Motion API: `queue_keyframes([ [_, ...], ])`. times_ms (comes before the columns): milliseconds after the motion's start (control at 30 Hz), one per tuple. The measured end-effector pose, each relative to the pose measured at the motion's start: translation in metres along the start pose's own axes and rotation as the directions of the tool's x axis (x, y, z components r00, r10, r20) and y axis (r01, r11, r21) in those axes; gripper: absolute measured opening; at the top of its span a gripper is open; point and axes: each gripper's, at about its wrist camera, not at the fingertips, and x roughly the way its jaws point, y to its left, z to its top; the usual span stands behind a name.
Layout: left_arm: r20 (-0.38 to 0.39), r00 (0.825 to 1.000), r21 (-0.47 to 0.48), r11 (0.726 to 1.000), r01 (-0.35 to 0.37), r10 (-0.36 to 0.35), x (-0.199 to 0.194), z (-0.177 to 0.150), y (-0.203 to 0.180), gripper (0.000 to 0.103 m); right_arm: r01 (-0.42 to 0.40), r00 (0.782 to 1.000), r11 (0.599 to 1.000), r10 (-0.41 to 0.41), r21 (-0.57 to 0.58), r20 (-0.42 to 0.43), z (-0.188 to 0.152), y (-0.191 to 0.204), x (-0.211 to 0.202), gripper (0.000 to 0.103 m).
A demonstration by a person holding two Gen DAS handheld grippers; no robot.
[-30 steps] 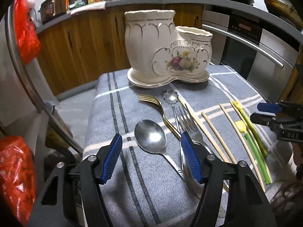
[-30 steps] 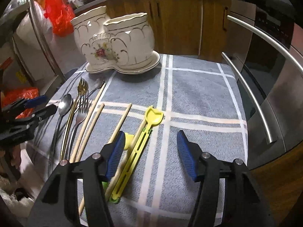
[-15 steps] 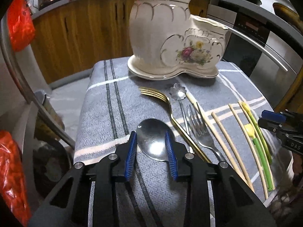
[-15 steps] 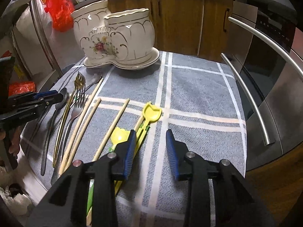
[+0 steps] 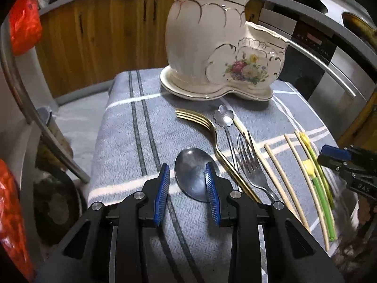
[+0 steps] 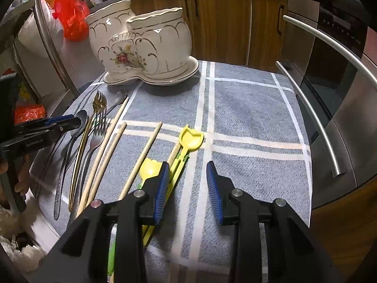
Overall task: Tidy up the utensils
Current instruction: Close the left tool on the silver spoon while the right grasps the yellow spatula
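A cream ceramic utensil holder with two cups and a flower print stands at the far side of the grey cloth; it also shows in the right wrist view. A silver spoon, gold fork, silver fork, flower-handled spoon, wooden chopsticks and yellow-green plastic utensils lie in a row. My left gripper is open and empty, just above the spoon's bowl. My right gripper is open and empty, its left finger over the plastic utensils.
Wooden cabinets and a worktop run behind. A steel oven with bar handles stands to the right. A red bag hangs at the left. A curved metal rail runs by the cloth's left edge.
Both grippers narrowed from wide open to a smaller gap. The left gripper moved forward toward the holder and over the spoon's bowl. The right gripper moved forward a little.
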Motion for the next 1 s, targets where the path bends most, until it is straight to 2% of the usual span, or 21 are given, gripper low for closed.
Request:
queue_keyframes([
  [100,0.001,1.0,0.013,1.0,-0.017,0.017,0.002,0.001,-0.004,0.032,0.001,1.0,1.0,-0.001,0.004,-0.002,0.001,0.0,0.001,0.032],
  [133,0.002,1.0,0.02,0.999,-0.026,0.026,0.003,0.001,-0.005,0.03,0.002,1.0,1.0,-0.002,0.004,-0.002,0.002,0.0,0.002,0.032],
  [167,0.003,0.999,0.031,0.999,-0.043,0.043,0.003,0.001,-0.007,0.022,0.004,1.0,1.0,-0.004,0.003,-0.003,0.003,0.0,0.002,0.032],
  [233,0.007,0.998,0.038,0.997,-0.06,0.06,0.003,0.001,-0.008,0.018,-0.003,1.0,1.0,0.003,0.008,-0.008,0.006,0.001,0.005,0.032],
  [367,0.005,1.0,-0.002,1.0,-0.021,0.021,0.002,0.004,-0.003,0.01,-0.028,0.998,0.999,0.029,0.035,-0.048,0.01,0.002,0.013,0.032],
  [500,0.015,1.0,0.018,1.0,-0.005,0.005,-0.003,0.004,-0.006,0.007,-0.026,0.998,0.999,0.028,0.037,-0.057,0.01,0.002,0.014,0.031],
  [600,0.022,1.0,0.041,0.999,0.013,-0.014,-0.007,0.004,-0.011,0.005,-0.038,0.997,0.997,0.042,0.064,-0.065,0.011,-0.003,0.012,0.025],
  [700,0.027,0.999,0.043,0.999,0.022,-0.023,-0.01,0.003,-0.013,0.005,-0.012,0.997,0.998,0.016,0.066,-0.069,0.012,-0.007,0.011,0.015],
  [1000,0.07,0.996,0.044,0.998,0.044,-0.047,-0.023,0.008,-0.015,0.004,-0.01,0.996,0.997,0.017,0.076,-0.092,0.021,-0.011,0.02,0.016],
])
